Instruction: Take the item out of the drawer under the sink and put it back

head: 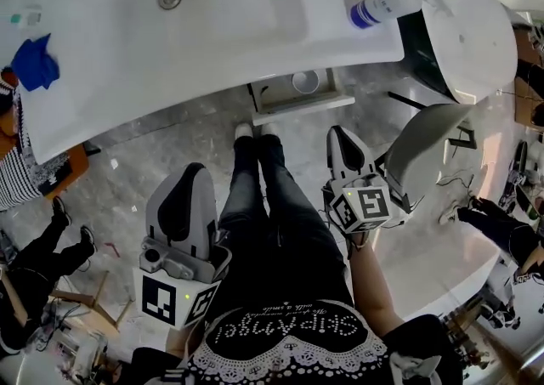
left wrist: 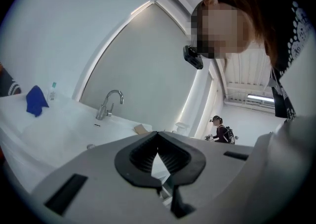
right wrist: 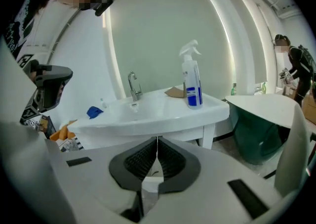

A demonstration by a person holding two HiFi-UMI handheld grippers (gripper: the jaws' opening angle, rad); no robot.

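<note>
Cloth (head: 34, 62), blue, lay at the far left of the white sink (head: 212, 18). Left tool (head: 195, 171) hung over the floor beside the person's legs, jaws pressed together with nothing between them. Drawer (head: 299, 103) under the sink stood pulled out. The white cup (head: 305, 82) sat inside it, well apart from both tools, with its round mouth facing up and its long axis upright. Right tool (head: 338, 132) pointed toward the drawer, jaws likewise pressed together and empty. Spray bottle (head: 384, 2) stood upright on the sink's right end.
</note>
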